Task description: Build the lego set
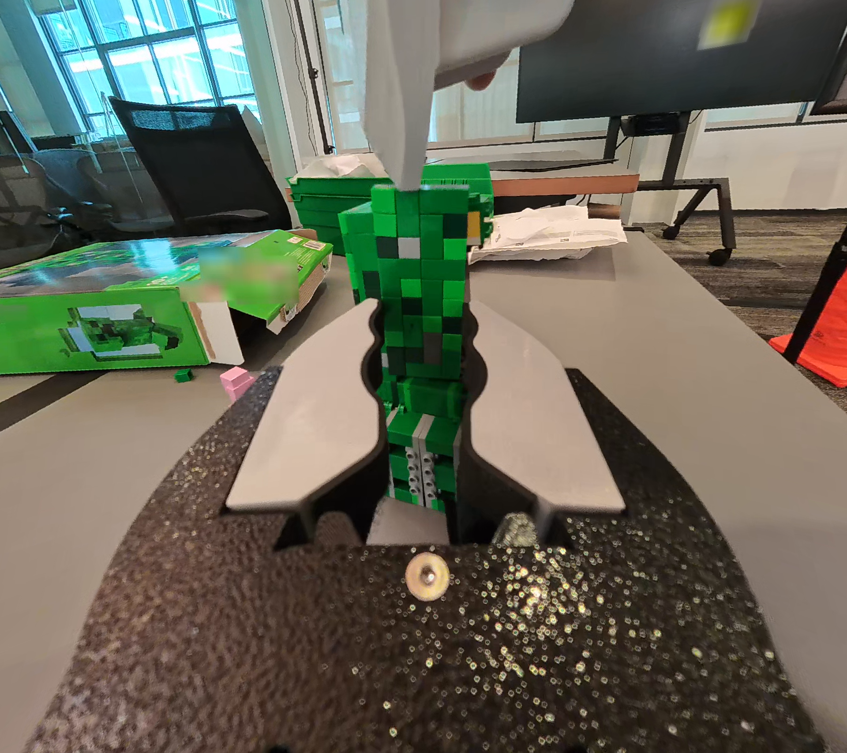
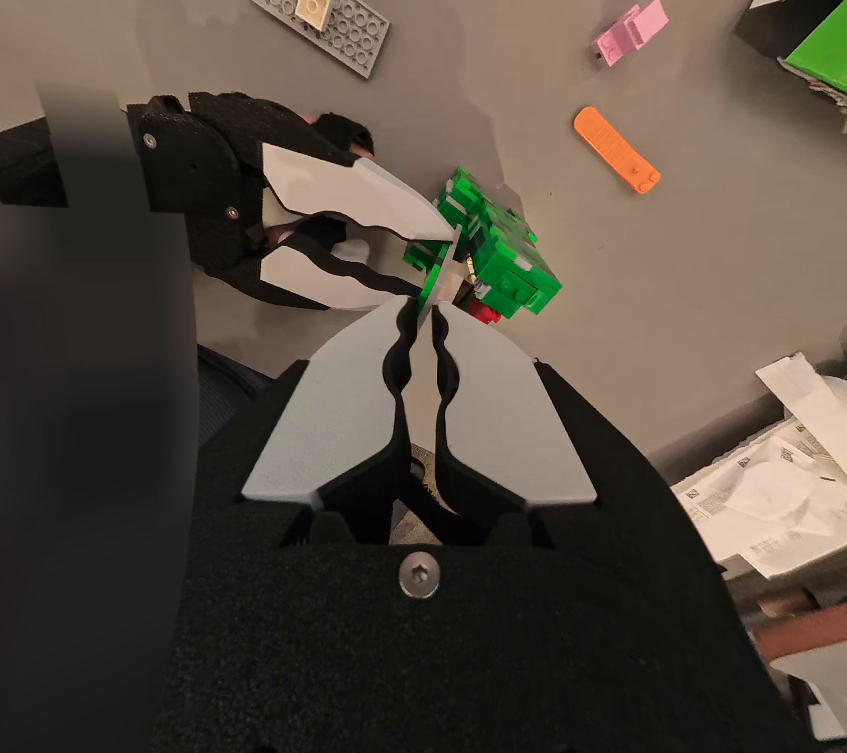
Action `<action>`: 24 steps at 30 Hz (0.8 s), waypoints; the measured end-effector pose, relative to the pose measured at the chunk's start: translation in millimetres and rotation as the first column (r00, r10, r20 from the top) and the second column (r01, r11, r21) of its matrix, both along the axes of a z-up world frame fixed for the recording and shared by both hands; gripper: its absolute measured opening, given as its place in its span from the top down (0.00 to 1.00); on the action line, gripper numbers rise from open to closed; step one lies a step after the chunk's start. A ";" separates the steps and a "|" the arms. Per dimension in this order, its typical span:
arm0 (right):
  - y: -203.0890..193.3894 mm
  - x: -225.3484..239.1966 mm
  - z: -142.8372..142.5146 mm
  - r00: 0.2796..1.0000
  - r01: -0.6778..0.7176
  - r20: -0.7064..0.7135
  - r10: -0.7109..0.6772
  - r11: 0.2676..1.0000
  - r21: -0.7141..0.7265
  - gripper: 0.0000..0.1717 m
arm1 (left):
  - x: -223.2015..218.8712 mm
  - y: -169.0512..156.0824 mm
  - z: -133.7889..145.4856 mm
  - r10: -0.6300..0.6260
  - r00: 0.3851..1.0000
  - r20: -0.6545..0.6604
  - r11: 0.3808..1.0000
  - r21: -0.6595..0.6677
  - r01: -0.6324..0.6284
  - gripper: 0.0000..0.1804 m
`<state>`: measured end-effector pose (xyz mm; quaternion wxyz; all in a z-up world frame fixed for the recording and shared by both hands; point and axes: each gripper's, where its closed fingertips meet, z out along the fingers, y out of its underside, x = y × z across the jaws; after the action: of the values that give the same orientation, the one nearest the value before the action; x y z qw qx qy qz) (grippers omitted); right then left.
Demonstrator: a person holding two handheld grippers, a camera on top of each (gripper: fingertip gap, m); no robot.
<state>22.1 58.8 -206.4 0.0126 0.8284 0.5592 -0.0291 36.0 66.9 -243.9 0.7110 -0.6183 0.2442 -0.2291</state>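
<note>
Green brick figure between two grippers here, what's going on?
The left hand-held gripper is clamped around the body of an upright green brick figure on the grey table. The right hand-held gripper comes down from above, its tips closed on a thin green plate at the figure's top. A green box lies nearby.

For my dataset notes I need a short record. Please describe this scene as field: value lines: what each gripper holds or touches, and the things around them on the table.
left gripper: closed on the green brick figure, a pad on each side of its body
right gripper: comes from above, fingers nearly together on a thin grey plate at the figure's top
surface: grey table
left of figure: open green box, small green brick, pink piece
behind: green bin, white paper bags
also on table: grey studded plate, orange tool
</note>
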 end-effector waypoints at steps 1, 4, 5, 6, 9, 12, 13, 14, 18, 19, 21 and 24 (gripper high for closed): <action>0.4 0.3 0.1 1.000 -0.004 0.004 0.004 1.000 0.007 0.99 | -0.2 0.4 -0.3 0.002 1.000 -0.004 1.000 0.000 -0.002 0.82; 1.8 1.2 1.1 1.000 -0.004 0.010 0.004 1.000 0.014 1.00 | 0.6 0.4 0.4 -0.002 1.000 -0.005 1.000 0.005 0.002 0.82; 2.1 1.6 1.0 1.000 -0.003 0.008 0.003 1.000 0.013 1.00 | 1.0 0.9 0.3 -0.002 1.000 -0.006 1.000 0.005 0.002 0.82; 3.4 2.4 0.9 1.000 -0.004 0.009 0.004 1.000 0.023 1.00 | 1.3 1.6 0.1 0.002 1.000 -0.011 1.000 0.004 -0.002 0.82; 3.2 2.4 0.9 1.000 -0.003 -0.006 0.003 1.000 0.021 0.90 | 0.7 2.9 0.5 0.008 1.000 -0.022 1.000 0.007 -0.008 0.82; 2.9 6.0 -3.0 1.000 -0.007 0.010 0.007 1.000 0.027 0.91 | 1.8 2.0 0.5 0.000 1.000 -0.011 1.000 0.002 0.000 0.82; 4.0 7.4 -4.0 1.000 -0.014 0.018 0.013 0.999 0.036 0.94 | 2.4 2.0 -0.2 -0.002 1.000 -0.014 1.000 0.000 0.002 0.82; 3.9 7.7 -4.7 1.000 -0.014 0.018 0.013 0.999 0.035 0.95 | 2.8 2.5 -1.0 -0.001 1.000 -0.020 1.000 -0.005 0.001 0.82; 4.1 8.0 -5.0 1.000 -0.005 0.013 0.004 1.000 0.026 0.96 | 3.4 2.8 -1.6 -0.007 1.000 -0.012 1.000 -0.013 0.007 0.82; 4.7 8.7 -4.6 1.000 0.003 0.013 -0.004 1.000 0.025 0.96 | 3.4 1.9 -1.4 -0.018 1.000 -0.007 1.000 -0.014 0.018 0.82; 7.8 9.7 -3.5 1.000 0.016 0.011 -0.016 0.999 0.039 0.96 | 2.4 -2.6 -0.2 -0.054 0.998 -0.022 0.999 0.002 0.054 0.79; 8.3 10.6 -2.4 0.999 0.030 0.013 -0.030 0.999 0.039 0.96 | -8.5 -7.2 2.6 -0.075 0.996 -0.051 0.997 0.028 0.077 0.75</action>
<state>32.7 67.0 -208.8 -0.0002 0.8371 0.5470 -0.0130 27.6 59.7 -241.3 0.7047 -0.6033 0.2884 -0.2370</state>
